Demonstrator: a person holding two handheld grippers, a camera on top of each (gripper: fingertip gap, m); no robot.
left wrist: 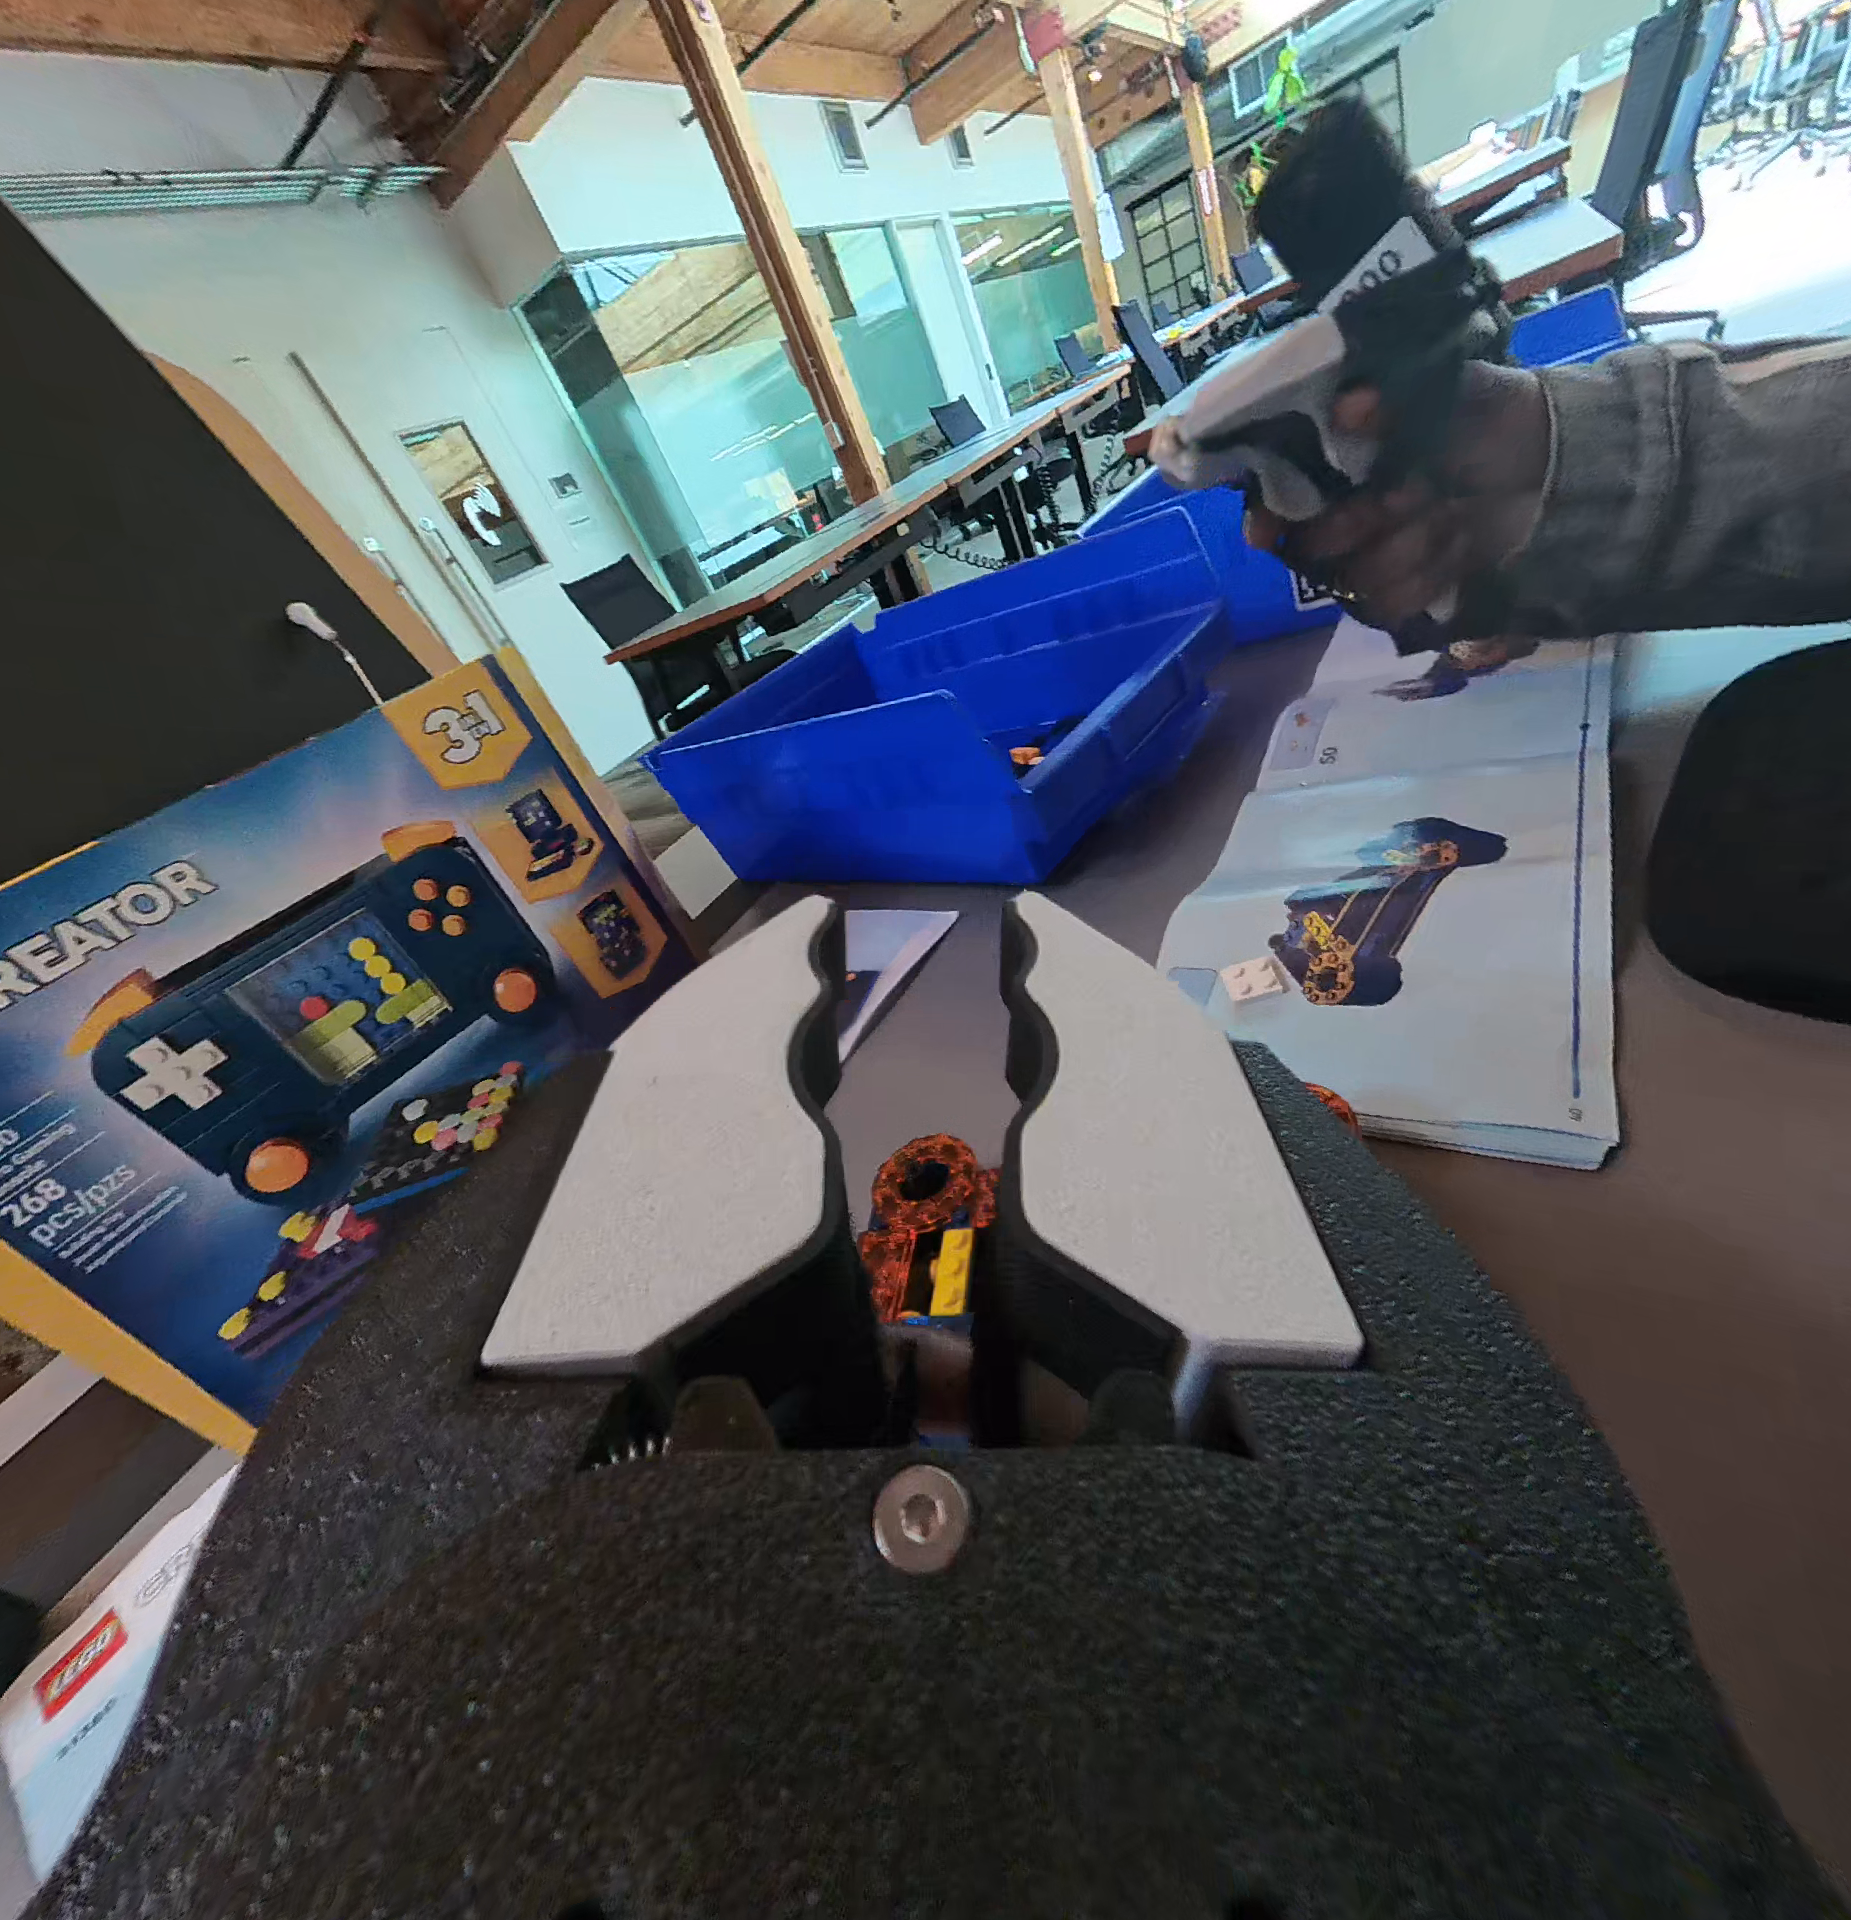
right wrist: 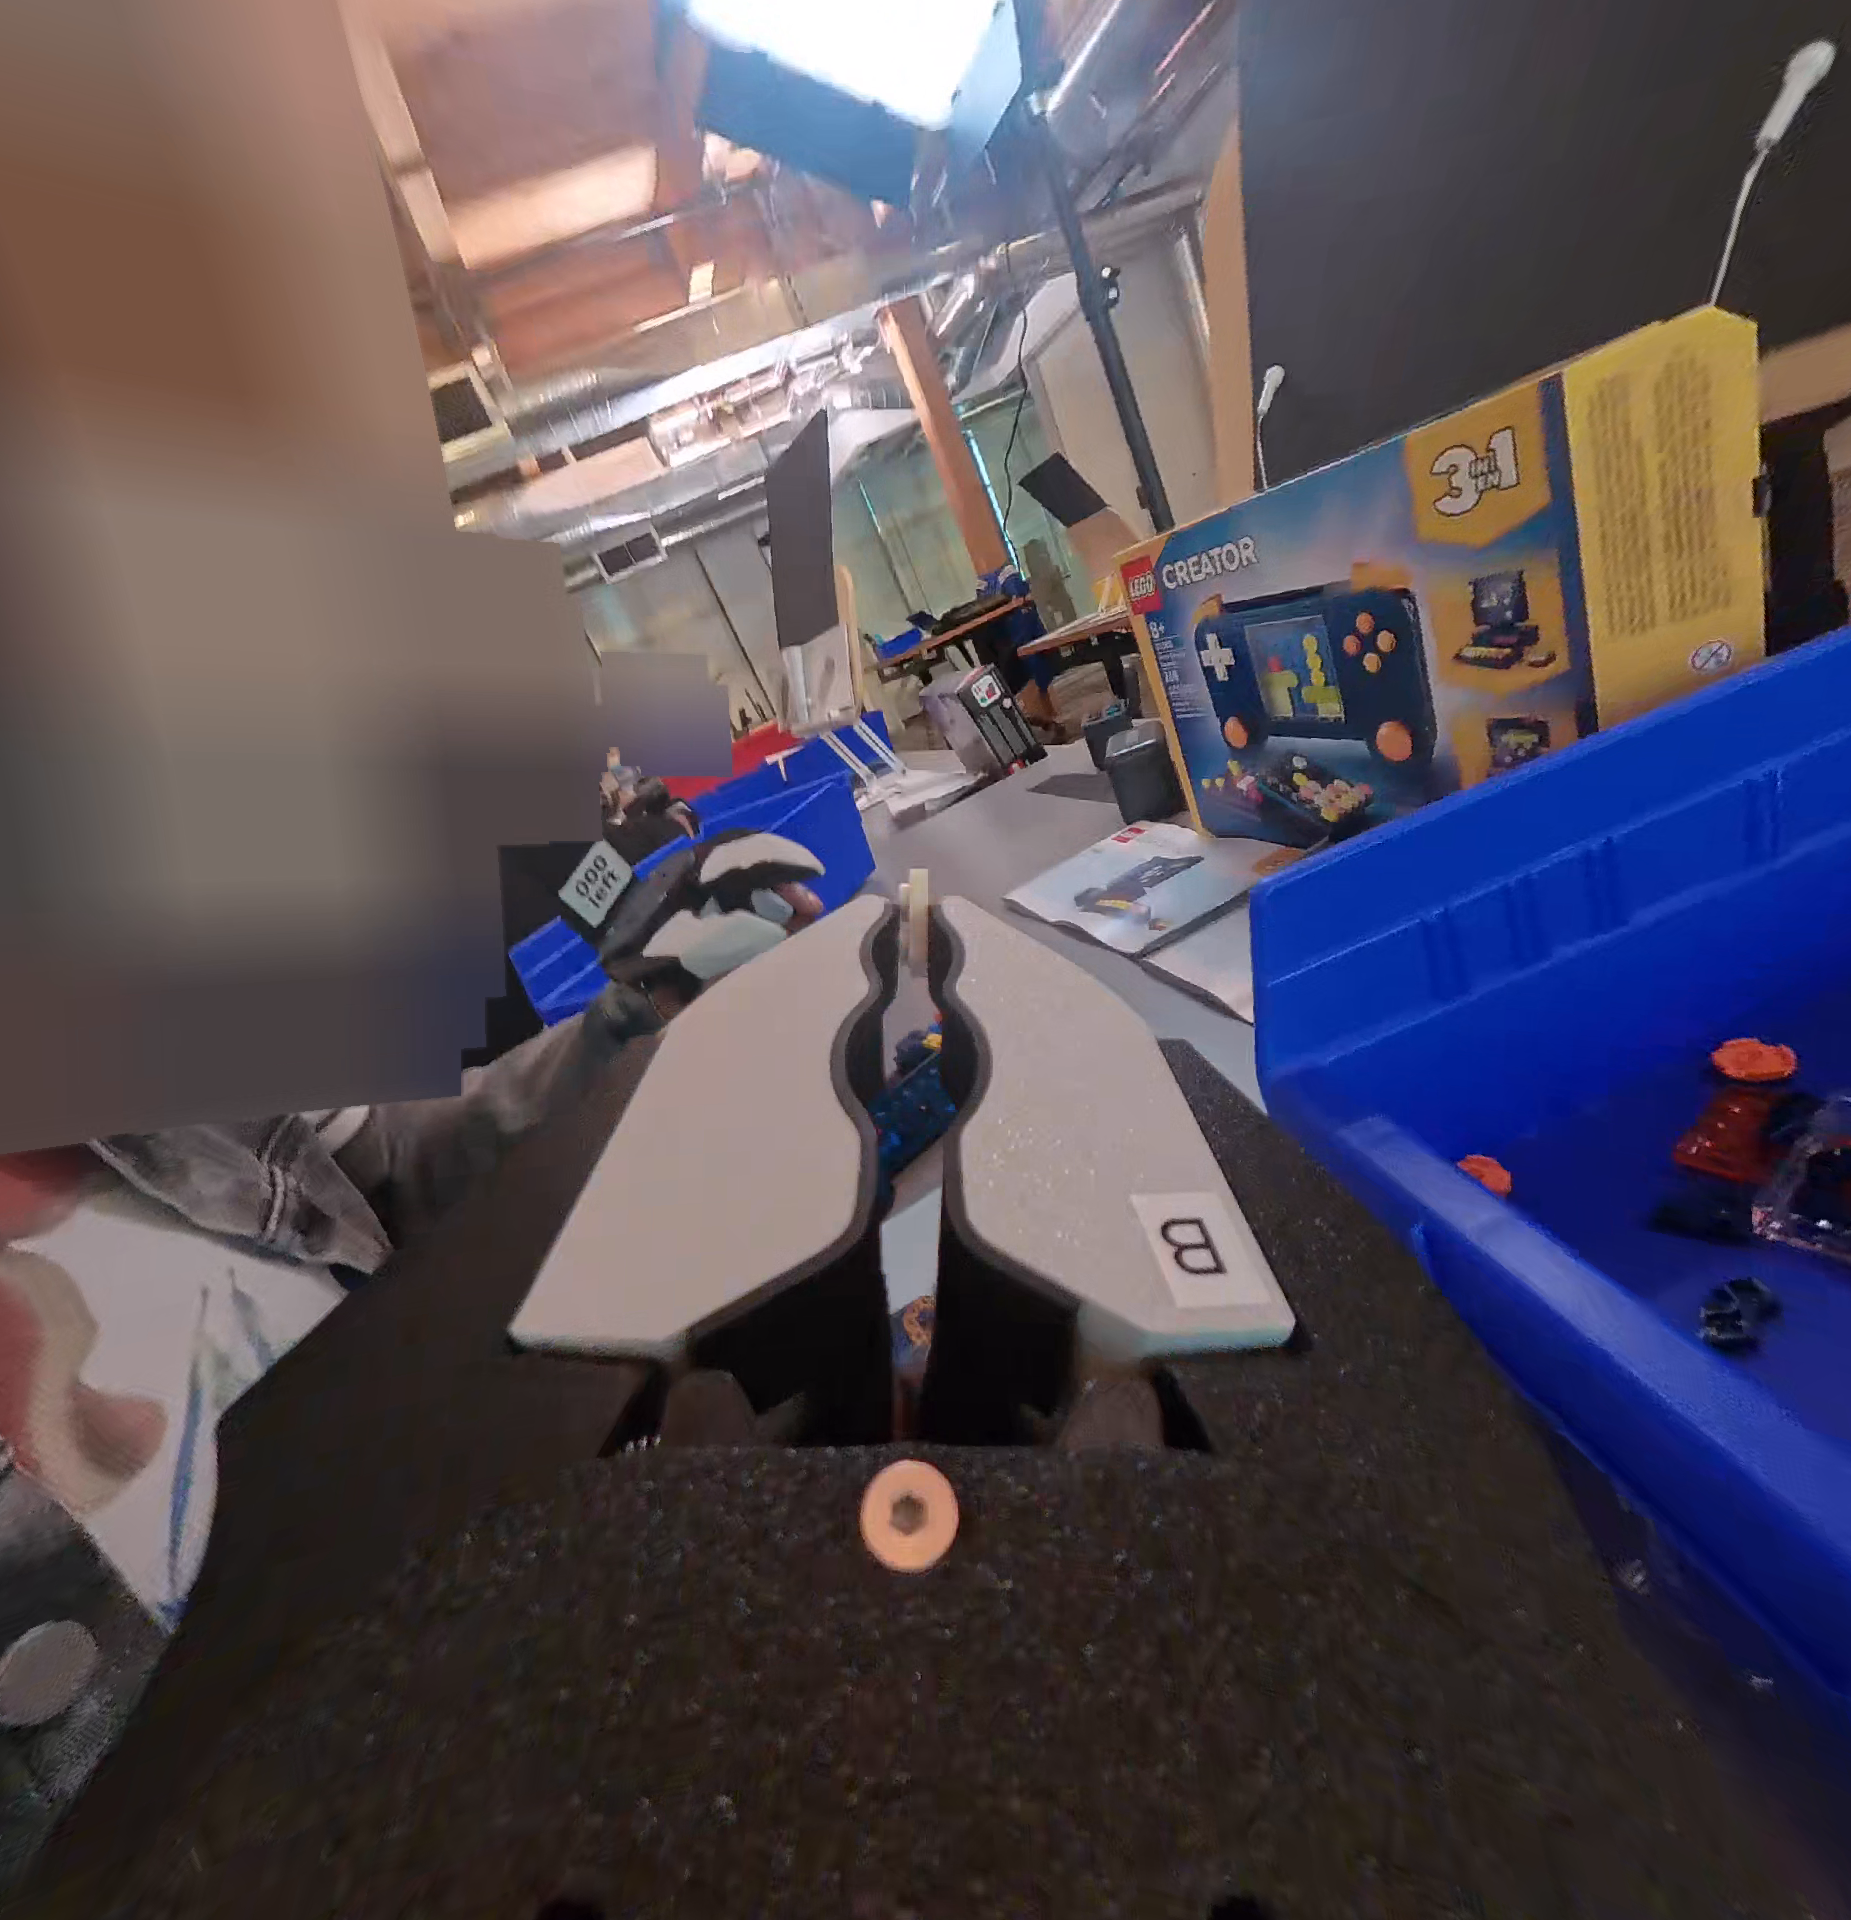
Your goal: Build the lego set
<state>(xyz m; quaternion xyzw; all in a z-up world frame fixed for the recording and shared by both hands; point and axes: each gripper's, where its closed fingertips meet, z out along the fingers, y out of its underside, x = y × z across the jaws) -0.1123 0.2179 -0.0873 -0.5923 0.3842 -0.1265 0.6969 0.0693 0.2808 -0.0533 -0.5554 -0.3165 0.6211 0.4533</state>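
Right gripper (right wrist: 913,925) level, pinching cream piece (right wrist: 913,920)

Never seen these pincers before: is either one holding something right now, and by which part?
The right gripper pinches a small pale flat piece at its very fingertips, edge-on, its top poking above. The left gripper is open at the tips, over a brick model; nothing plainly held.

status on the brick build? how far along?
Done: a partial orange, yellow and blue build sits between the left gripper's fingers; grip unclear. In hand: right gripper pinches a small cream round piece. Left: loose pieces in the blue bin; booklet open.
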